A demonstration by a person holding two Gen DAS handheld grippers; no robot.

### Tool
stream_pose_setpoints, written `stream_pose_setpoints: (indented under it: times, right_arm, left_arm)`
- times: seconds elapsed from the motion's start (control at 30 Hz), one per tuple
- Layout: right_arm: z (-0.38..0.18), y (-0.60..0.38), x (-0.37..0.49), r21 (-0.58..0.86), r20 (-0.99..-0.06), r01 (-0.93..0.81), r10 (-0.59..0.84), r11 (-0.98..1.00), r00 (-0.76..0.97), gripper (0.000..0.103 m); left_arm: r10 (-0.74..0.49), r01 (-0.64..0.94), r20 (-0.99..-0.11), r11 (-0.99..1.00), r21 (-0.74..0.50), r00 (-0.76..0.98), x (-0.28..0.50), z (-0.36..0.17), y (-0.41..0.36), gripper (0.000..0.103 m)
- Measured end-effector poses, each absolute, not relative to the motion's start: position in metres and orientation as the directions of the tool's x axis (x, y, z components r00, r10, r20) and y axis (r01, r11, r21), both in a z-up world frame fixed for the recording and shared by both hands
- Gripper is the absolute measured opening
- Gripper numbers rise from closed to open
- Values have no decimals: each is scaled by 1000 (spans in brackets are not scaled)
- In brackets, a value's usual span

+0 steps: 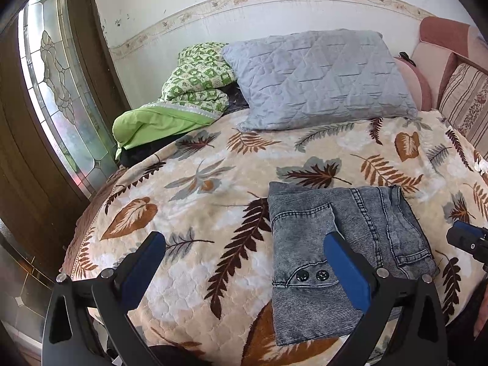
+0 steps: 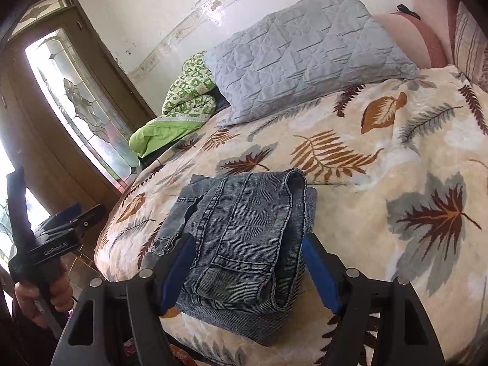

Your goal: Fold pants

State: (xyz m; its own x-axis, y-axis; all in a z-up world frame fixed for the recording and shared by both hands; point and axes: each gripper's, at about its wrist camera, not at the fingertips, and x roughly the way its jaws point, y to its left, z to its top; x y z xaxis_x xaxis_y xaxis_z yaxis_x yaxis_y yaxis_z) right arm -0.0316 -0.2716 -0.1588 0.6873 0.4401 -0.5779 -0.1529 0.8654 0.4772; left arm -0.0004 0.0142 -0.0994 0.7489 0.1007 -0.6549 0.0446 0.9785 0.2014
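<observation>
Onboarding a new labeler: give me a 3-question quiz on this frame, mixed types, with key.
1. True or false: the jeans lie folded into a compact bundle on the leaf-print blanket.
2. Multiple choice: the left tongs are A) shut on the jeans, B) open and holding nothing, C) shut on the pillow.
3. Fill in: the gray quilted pillow lies at the far end of the bed, and beside it sits a ____ patterned quilt.

Key: 1 true. 2 B; the right tongs are open too, with the bundle showing between the pads. 3 green.
</observation>
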Motion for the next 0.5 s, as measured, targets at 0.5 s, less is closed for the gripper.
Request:
stream_pose_setpoints:
  times: [0.5]
  right_arm:
    - [-167,-271,-25,476,-606,-126,428,870,670,75]
  left_arm:
    - [119,20,-687,981,191,717,9,-120,28,103]
